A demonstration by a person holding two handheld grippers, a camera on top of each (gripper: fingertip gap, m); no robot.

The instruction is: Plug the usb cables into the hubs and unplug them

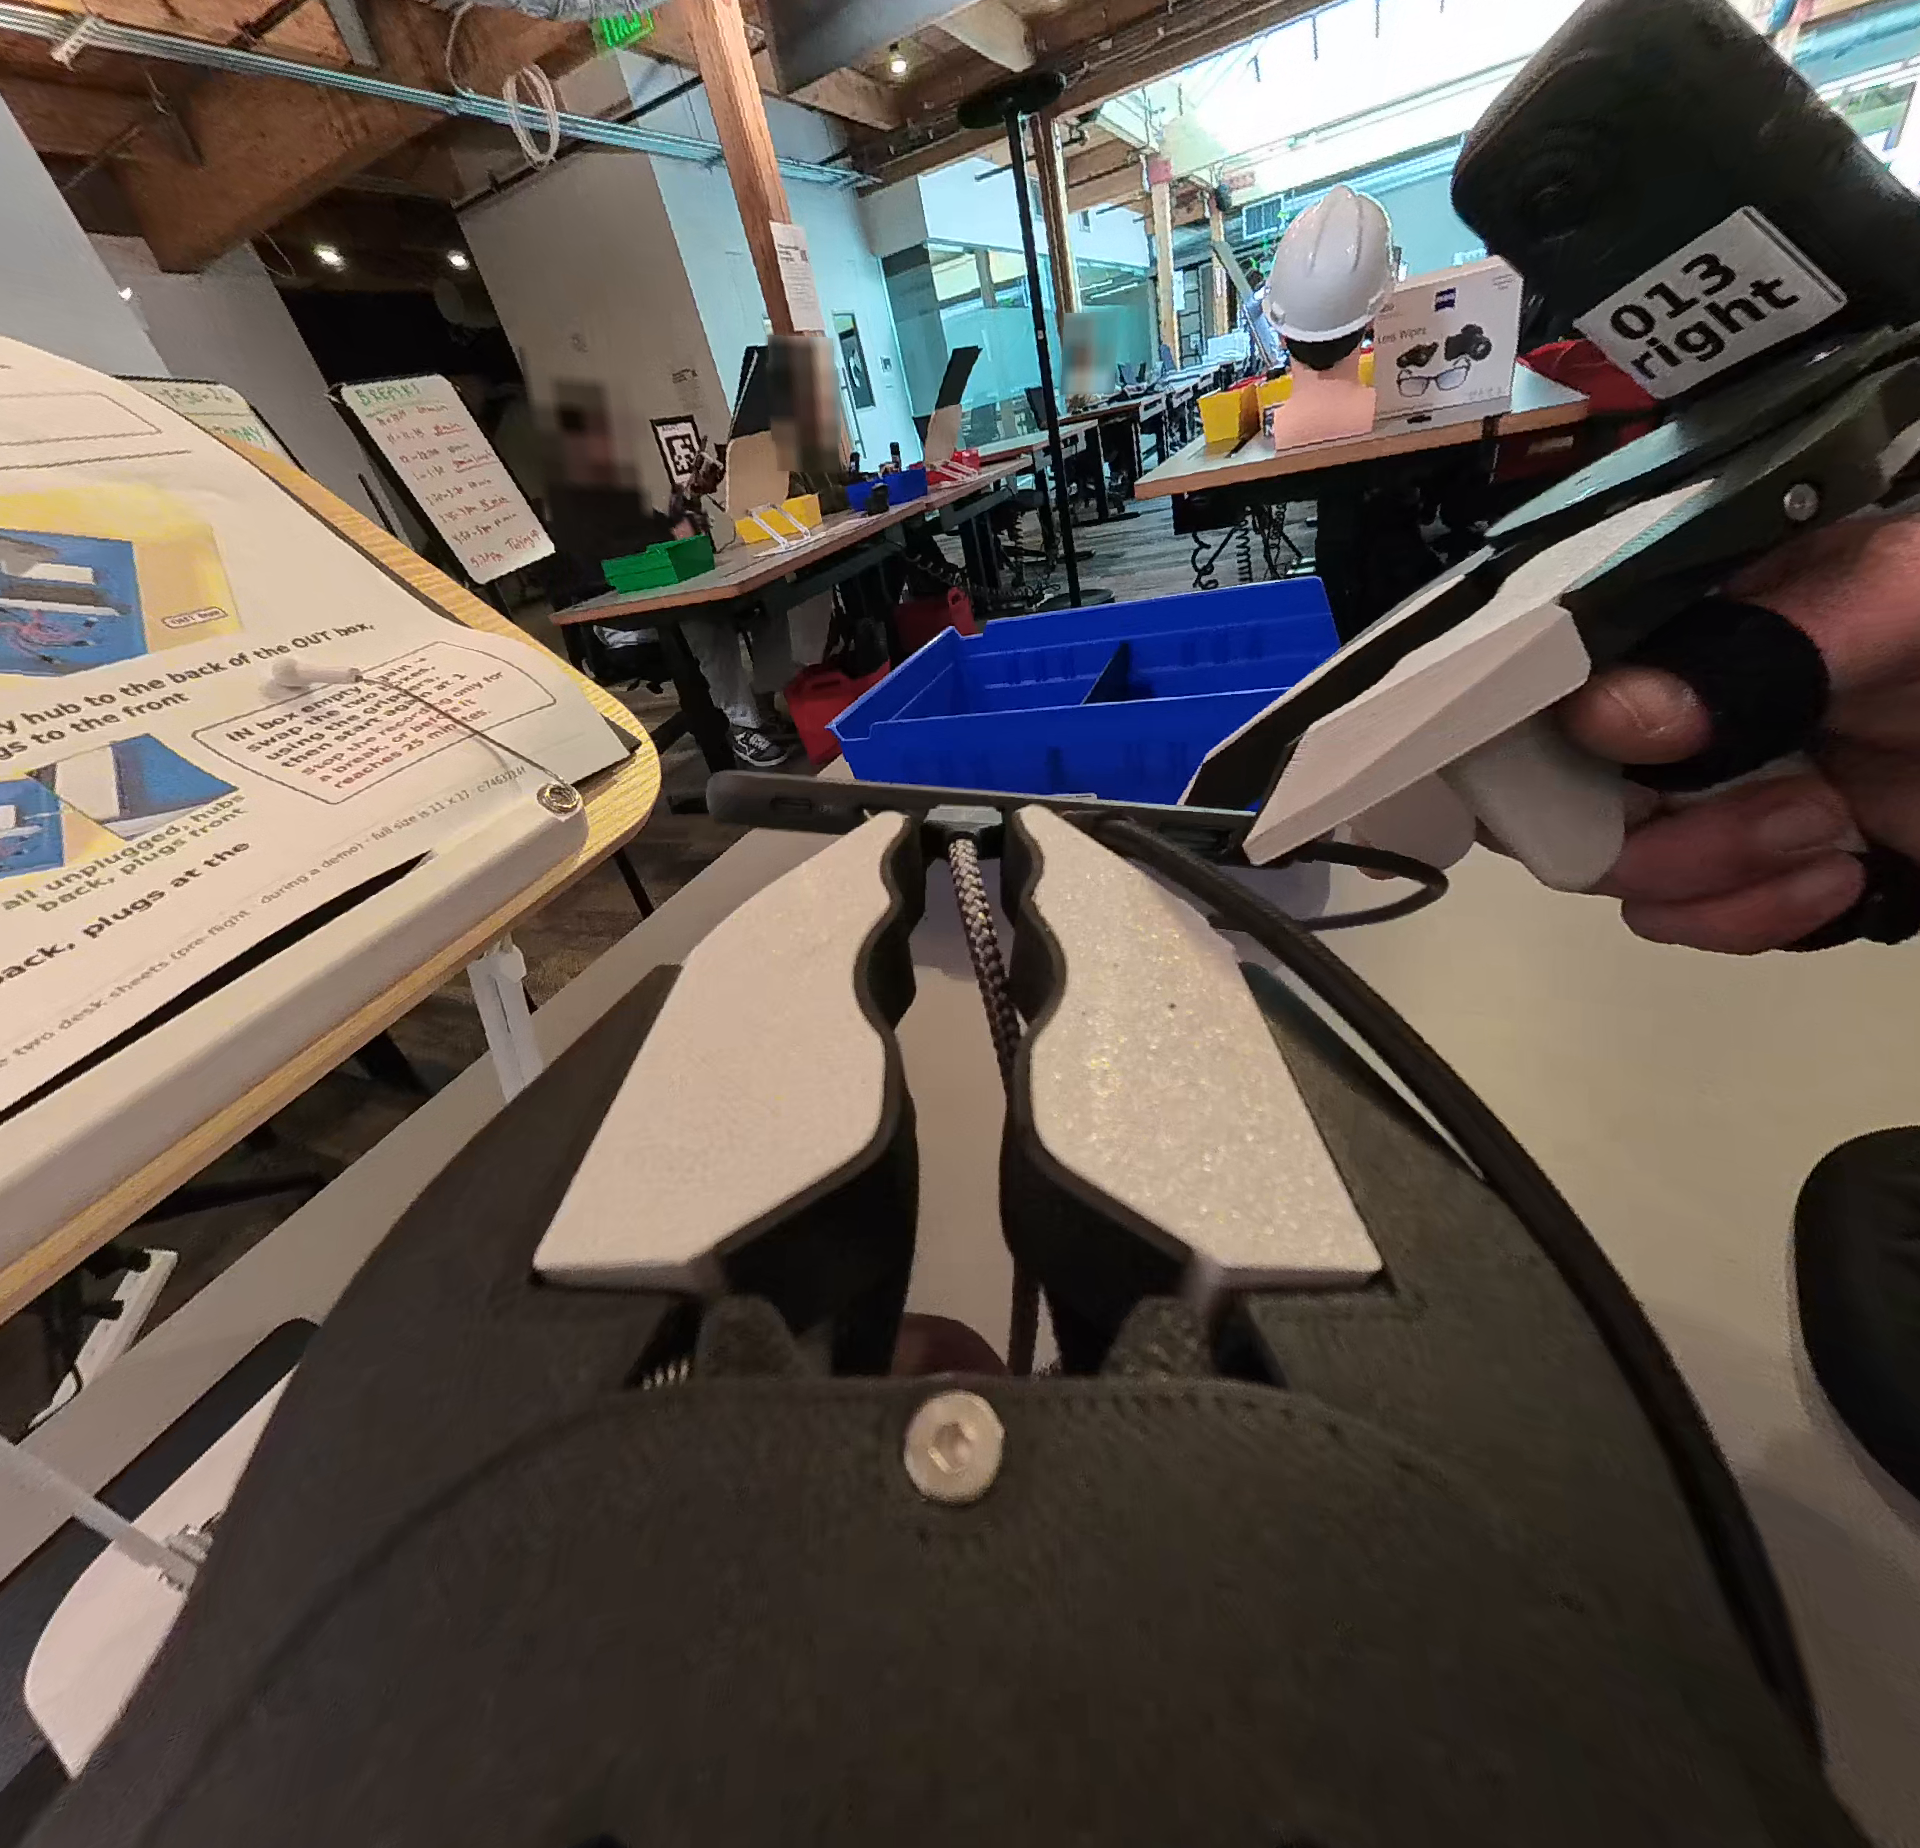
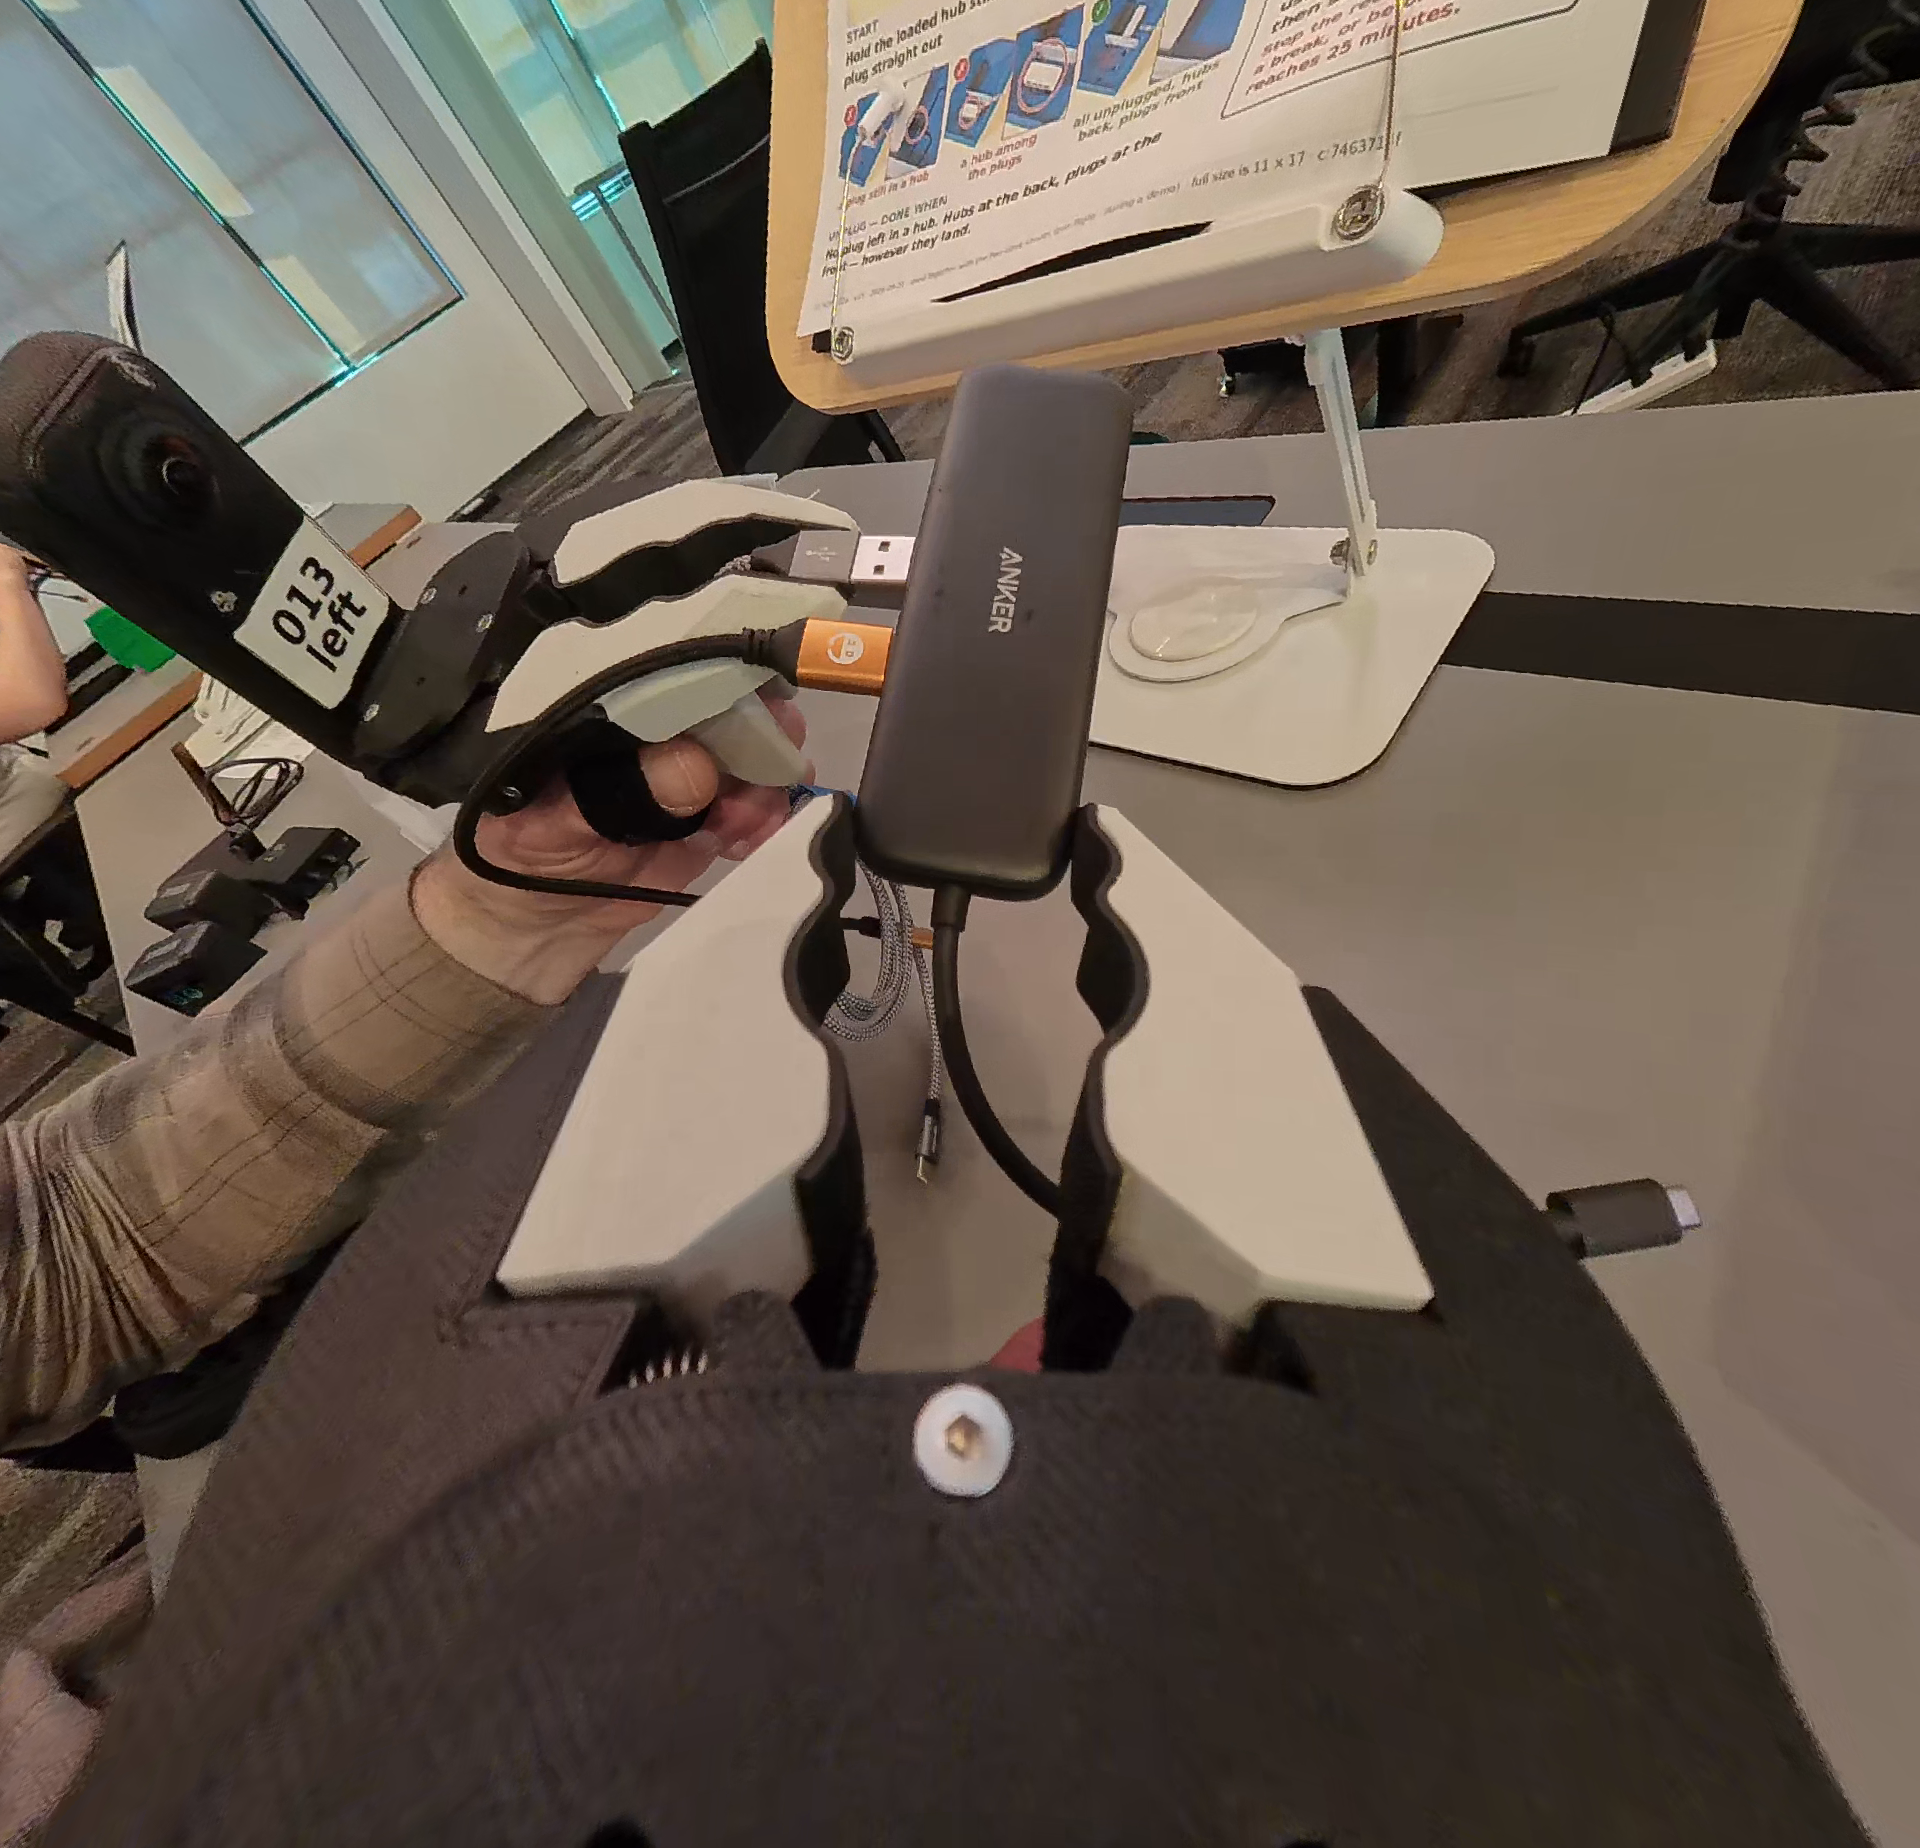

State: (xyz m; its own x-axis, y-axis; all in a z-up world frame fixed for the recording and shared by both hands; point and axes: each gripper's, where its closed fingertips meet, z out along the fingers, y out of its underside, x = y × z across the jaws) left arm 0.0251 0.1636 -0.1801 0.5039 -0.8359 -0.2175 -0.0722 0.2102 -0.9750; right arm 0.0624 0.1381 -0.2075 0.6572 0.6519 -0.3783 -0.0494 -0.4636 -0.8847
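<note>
left gripper point(image 2: 805, 577) is pinched on a grey usb plug point(image 2: 857, 559), its metal tip just at the hub's point(image 2: 997, 635) side port. orange plug point(image 2: 844, 655) is seated below it. hub is clamped at its cable end by right gripper point(image 2: 961, 848), held above grey table point(image 2: 1558, 863).

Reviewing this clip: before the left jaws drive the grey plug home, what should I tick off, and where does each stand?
1. Right gripper clamps the hub at its cable end: ok.
2. Left gripper clamps the grey USB plug: ok.
3. Plug tip at the hub's side edge, metal shell exposed, not seated: ok.
4. Plug level with a port: cannot tell, the ports are hidden.
5. Orange plug seated in the neighbouring port: ok.
6. Black cable draped over the left hand, clear of the port: ok.
</note>
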